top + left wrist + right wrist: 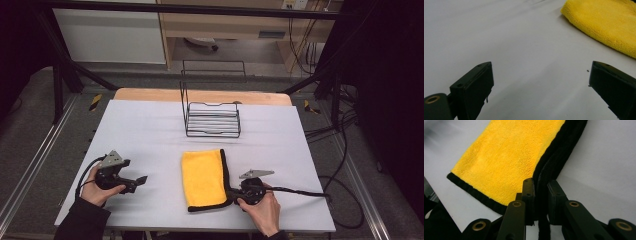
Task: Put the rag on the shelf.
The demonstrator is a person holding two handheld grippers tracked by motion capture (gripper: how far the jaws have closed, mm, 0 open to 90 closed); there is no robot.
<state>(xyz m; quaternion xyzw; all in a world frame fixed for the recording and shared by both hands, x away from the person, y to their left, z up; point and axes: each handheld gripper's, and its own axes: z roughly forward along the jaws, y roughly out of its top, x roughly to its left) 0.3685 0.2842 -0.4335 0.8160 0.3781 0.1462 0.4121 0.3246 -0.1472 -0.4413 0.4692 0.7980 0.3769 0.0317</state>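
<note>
Yellow cloth (202, 177) with the black border is lying folded on the white surface (150, 125), near the person's edge and a little right of the middle, well in front of the black wire rack (212, 120) that is standing toward the far side. Judging by the fold and the grip, the work in hand is folding or shifting this cloth, and the present step is taking hold of its near right corner. The next move is probably calling for a lift of that corner and a carry across the yellow face, keeping the pinch firm so that the thick hem is not slipping out, while the other hand is coming in to steady the far edge.

Right tool (234, 194) is clenching the cloth: in the right gripper view its jaws are standing almost together, with the black hem (541, 195) pinched between the pads. Left tool (139, 181) is resting low over the bare surface, well apart from the cloth, its jaws spread wide and gripping nothing, with the yellow edge (604, 22) lying ahead of them.
</note>
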